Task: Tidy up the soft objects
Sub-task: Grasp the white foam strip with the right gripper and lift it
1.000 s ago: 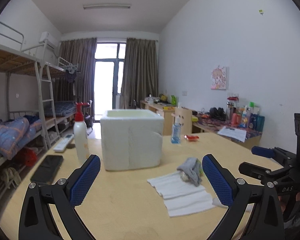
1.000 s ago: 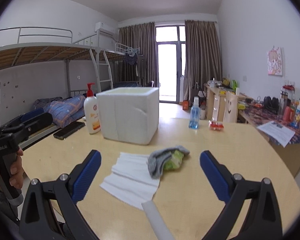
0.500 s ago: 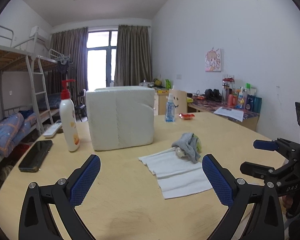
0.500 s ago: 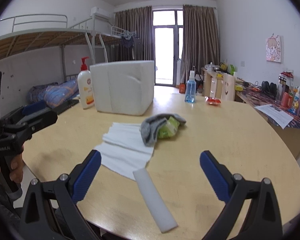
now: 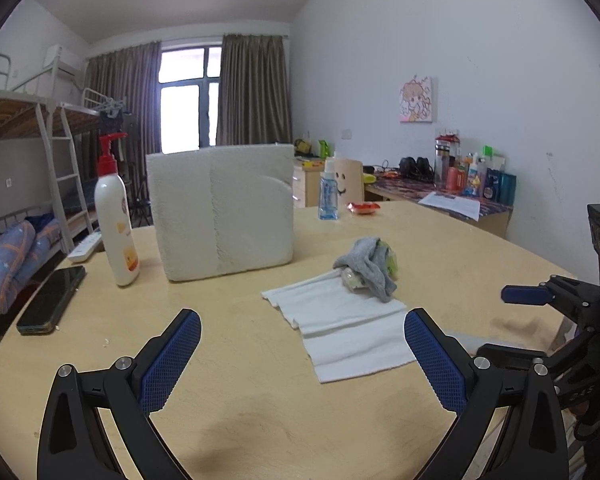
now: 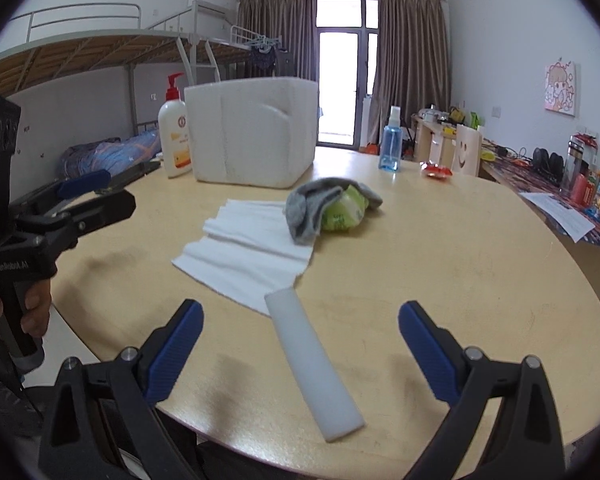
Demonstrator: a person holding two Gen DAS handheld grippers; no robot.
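Observation:
A white folded towel (image 5: pixel 340 328) (image 6: pixel 248 248) lies flat on the round wooden table (image 5: pixel 260 420). On its far corner sits a crumpled grey sock (image 5: pixel 368 268) (image 6: pixel 312 208) draped over a green packet (image 6: pixel 346 210). A white foam strip (image 6: pixel 312 364) lies on the table by the towel's near edge. My right gripper (image 6: pixel 300 308) hovers over this strip. Its jaws are closing, the strip lies between them, and the pads do not touch it. My left gripper (image 5: pixel 301 320) stands open just short of the towel, with nothing between its pads.
A white foam box (image 5: pixel 224 208) stands behind the towel, with a lotion pump bottle (image 5: pixel 114 216) to its left. A phone (image 5: pixel 52 300) lies near the left edge. A blue spray bottle (image 5: pixel 328 192) and a red packet (image 5: pixel 364 207) sit at the back. A bunk bed and a cluttered desk flank the table.
Both grippers have sunk toward the table and tipped downward. The foam strip has come fully into the right wrist view, between the fingers. The towel and sock have not moved.

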